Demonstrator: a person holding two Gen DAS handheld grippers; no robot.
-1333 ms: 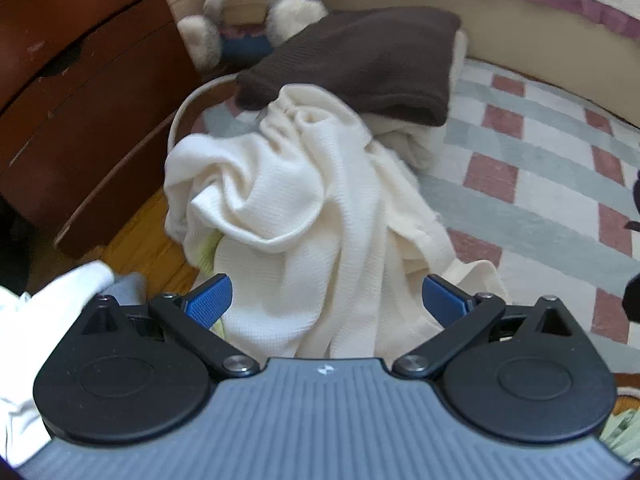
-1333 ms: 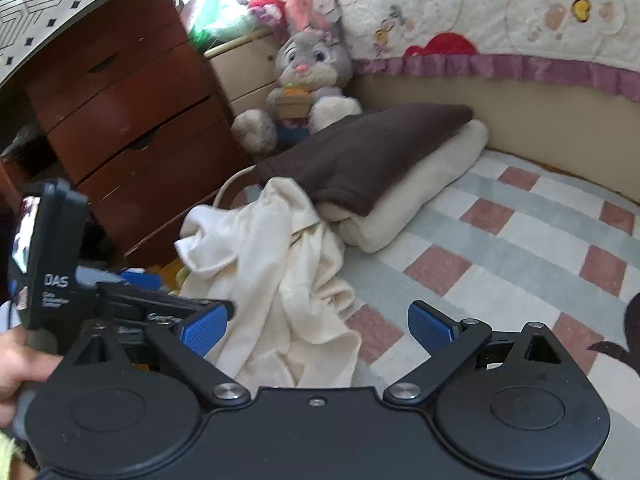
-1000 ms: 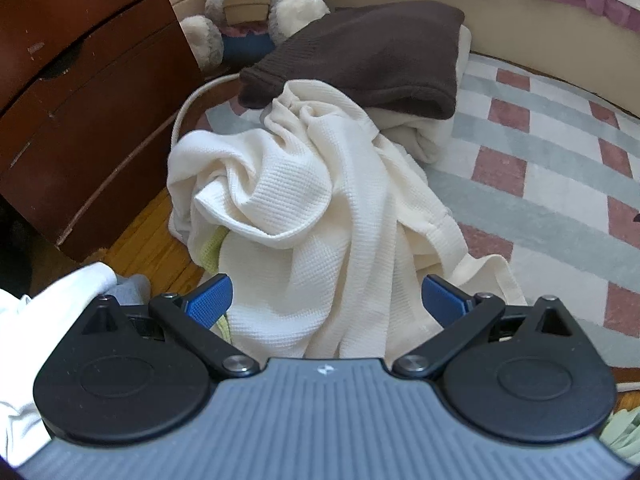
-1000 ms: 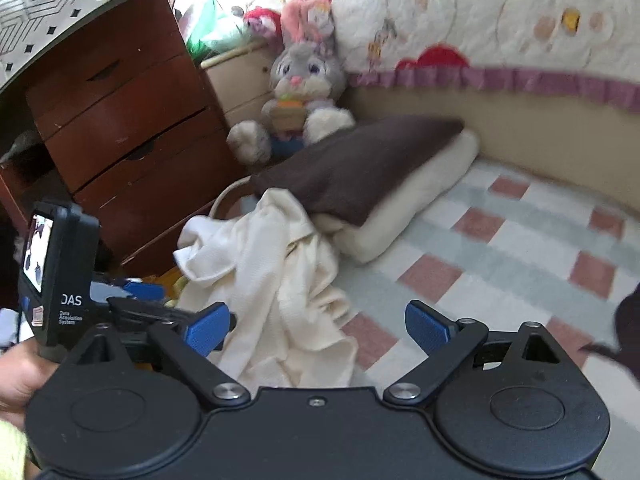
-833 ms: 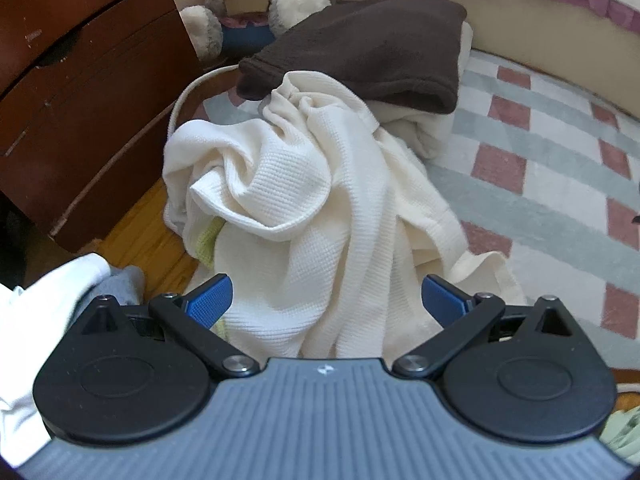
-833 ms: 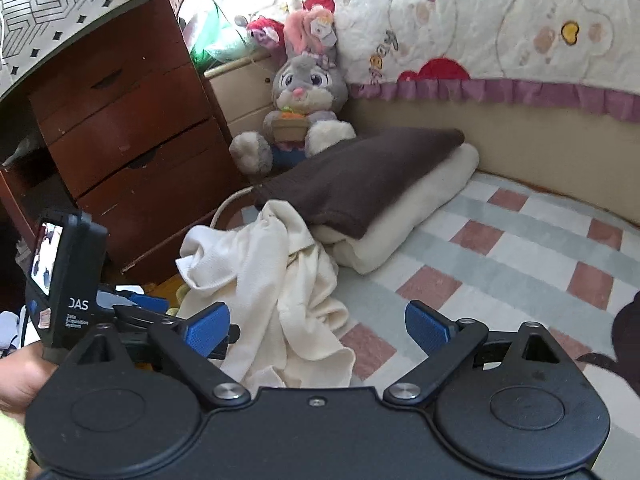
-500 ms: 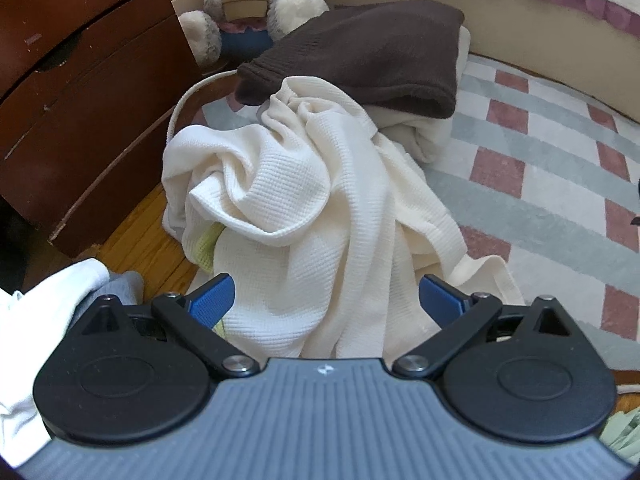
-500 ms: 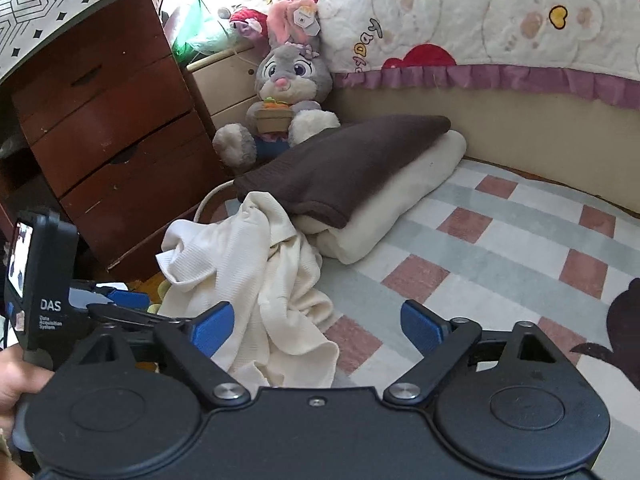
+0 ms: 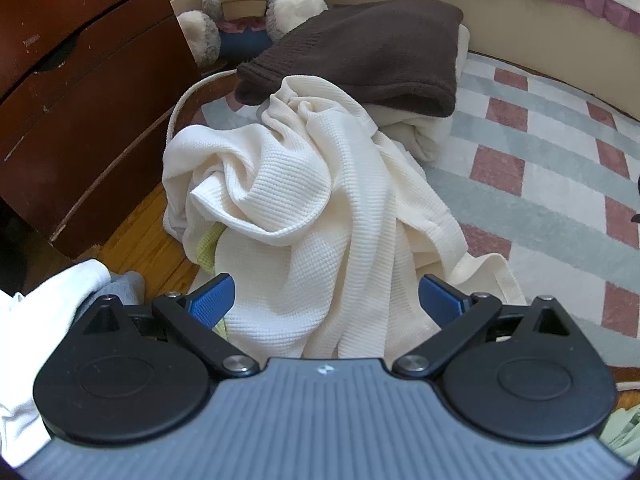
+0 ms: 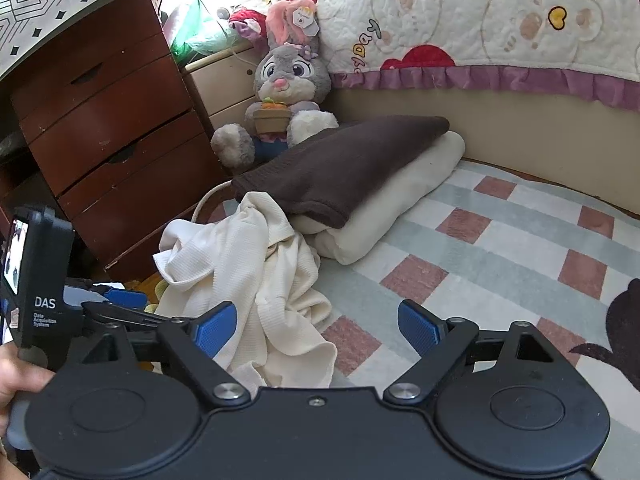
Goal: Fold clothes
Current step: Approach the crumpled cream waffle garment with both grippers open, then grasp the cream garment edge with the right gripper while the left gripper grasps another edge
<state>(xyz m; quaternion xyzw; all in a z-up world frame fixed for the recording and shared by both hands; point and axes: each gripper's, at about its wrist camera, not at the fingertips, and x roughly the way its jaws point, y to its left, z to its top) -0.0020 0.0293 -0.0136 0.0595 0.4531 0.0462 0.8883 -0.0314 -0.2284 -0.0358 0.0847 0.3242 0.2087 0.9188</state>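
Open checked pink-and-grey rug (image 10: 500,248) from 1 to 4 o'clock offers clear passage. Crumpled cream waffle-knit garment (image 9: 320,216) blocks 12 o'clock; folded dark brown blanket on a cream roll (image 10: 352,168) lies behind it. Dark red wooden drawer chest (image 10: 112,128) obstructs 10 o'clock.

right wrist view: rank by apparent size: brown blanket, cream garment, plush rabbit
1. Brown blanket and cream garment: look alike in area; the garment is nearer the camera, so unranked.
2. Plush rabbit: smallest, though farthest back.
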